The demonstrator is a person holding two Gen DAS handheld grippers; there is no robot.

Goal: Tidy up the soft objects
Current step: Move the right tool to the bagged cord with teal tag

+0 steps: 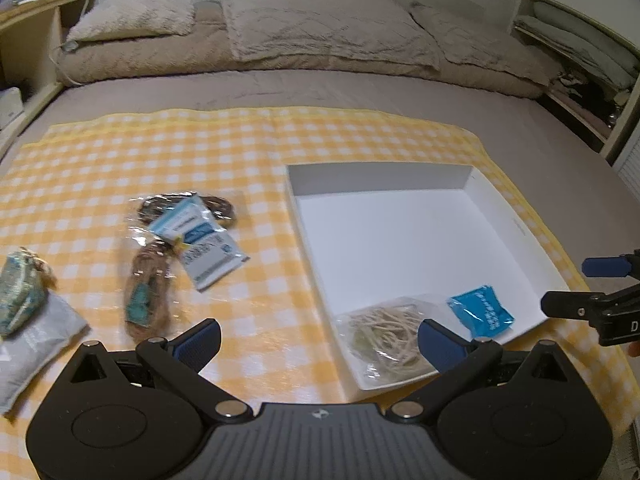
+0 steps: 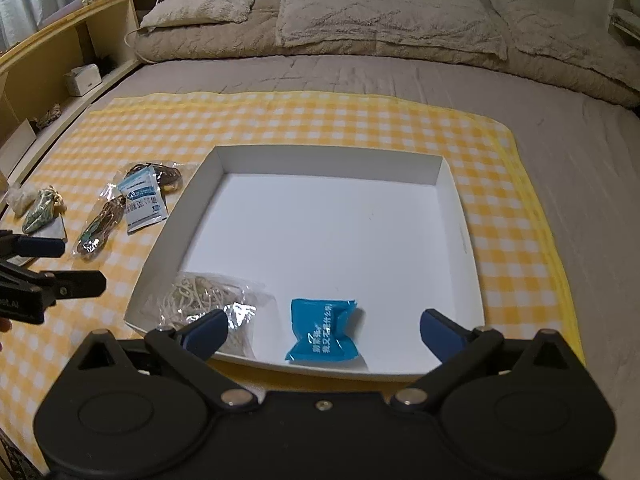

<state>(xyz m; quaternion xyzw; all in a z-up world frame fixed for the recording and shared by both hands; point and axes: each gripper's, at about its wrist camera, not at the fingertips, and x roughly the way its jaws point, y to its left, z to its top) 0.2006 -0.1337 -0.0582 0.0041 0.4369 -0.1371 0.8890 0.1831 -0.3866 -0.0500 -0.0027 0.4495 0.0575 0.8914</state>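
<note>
Two wide-open tools over a white tray on a bed

The right tool [image 2: 324,330] stands wide and empty above the blue packet [image 2: 322,330], which lies by the near wall of the white tray [image 2: 460,216] beside a clear bag of pale cord [image 2: 208,296]. The left tool [image 1: 318,340], also wide and empty, hangs over the tray's near left corner; more packets [image 1: 200,240] lie left on the yellow checked cloth [image 1: 248,140].

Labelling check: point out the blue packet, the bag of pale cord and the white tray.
blue packet [image 2: 322,330]: right wrist view, middle of wrapper.
bag of pale cord [image 2: 204,296]: right wrist view, on the cord bundle.
white tray [image 2: 340,236]: right wrist view, bare floor.
</note>
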